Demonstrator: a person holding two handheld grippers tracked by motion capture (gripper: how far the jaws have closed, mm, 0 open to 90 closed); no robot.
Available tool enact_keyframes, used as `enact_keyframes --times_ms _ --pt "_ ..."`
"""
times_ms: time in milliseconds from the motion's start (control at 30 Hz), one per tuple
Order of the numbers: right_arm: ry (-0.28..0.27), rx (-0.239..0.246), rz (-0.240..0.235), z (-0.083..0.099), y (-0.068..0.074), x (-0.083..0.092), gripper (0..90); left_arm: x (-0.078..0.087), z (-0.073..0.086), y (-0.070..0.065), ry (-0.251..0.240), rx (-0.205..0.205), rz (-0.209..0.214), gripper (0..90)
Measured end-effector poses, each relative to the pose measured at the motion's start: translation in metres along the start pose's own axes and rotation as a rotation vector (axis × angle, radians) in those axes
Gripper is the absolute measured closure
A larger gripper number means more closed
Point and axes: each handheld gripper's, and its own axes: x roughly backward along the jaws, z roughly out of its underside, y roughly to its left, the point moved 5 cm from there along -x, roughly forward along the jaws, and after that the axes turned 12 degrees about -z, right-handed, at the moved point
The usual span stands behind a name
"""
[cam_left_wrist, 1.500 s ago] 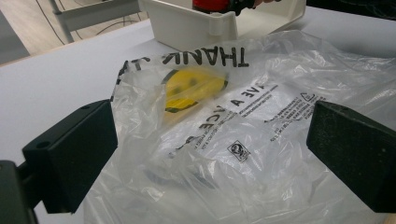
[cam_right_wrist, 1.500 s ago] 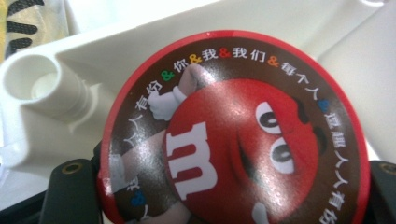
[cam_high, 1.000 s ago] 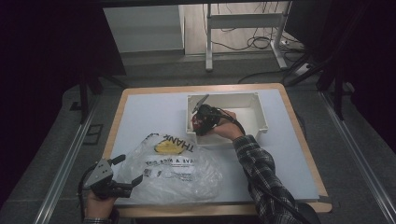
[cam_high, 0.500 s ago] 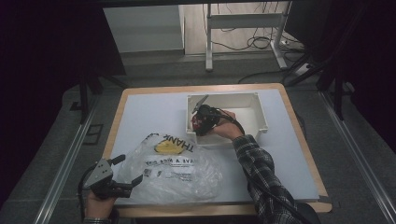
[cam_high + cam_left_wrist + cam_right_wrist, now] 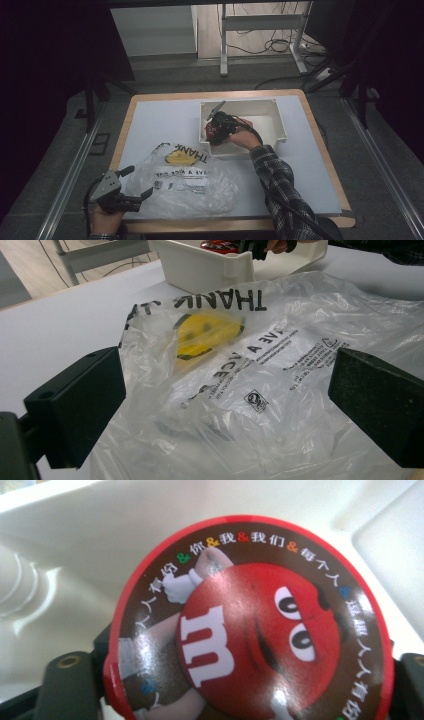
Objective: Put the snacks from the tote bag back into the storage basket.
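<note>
A: The candy tin (image 5: 250, 625), red-rimmed with a cartoon face on its round lid, sits inside the white bin (image 5: 276, 120) at its near-left corner, right between the jaws of the right gripper (image 5: 216, 131).

B: Is it gripped?

A: The jaws have just been opening, and the tin lies between them. In the right gripper view a black jaw stands at each side of it, but whether the pads touch it I cannot tell. I judge this the start of a pick-up, not a firm hold.

B: And the other hand?

A: The left gripper (image 5: 131, 184) is released, its jaws spread wide at the near-left edge of the plastic bag (image 5: 260, 390) and apart from it. The bag lies flat on the surface (image 5: 160, 120), just in front of the bin.

B: What could go wrong?

A: The lid is glossy and the tin round, so a bite off its widest line could squirt it sideways into the bin wall. The bin corner is tight too; one jaw may catch the wall. And the bag's mouth is limp and unheld, so a tin brought over could slide off onto the surface.
</note>
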Motion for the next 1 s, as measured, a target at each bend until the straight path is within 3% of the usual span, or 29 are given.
enact_keyframes --times_ms 333,1000 --pt "-0.013 0.024 -0.008 -0.001 0.004 0.001 10.6 0.000 0.000 0.000 0.000 0.000 -0.001 1.8" --pt "-0.073 0.045 0.017 -0.005 0.012 0.015 7.1 0.000 0.000 0.000 0.001 -0.001 -0.003 1.8"
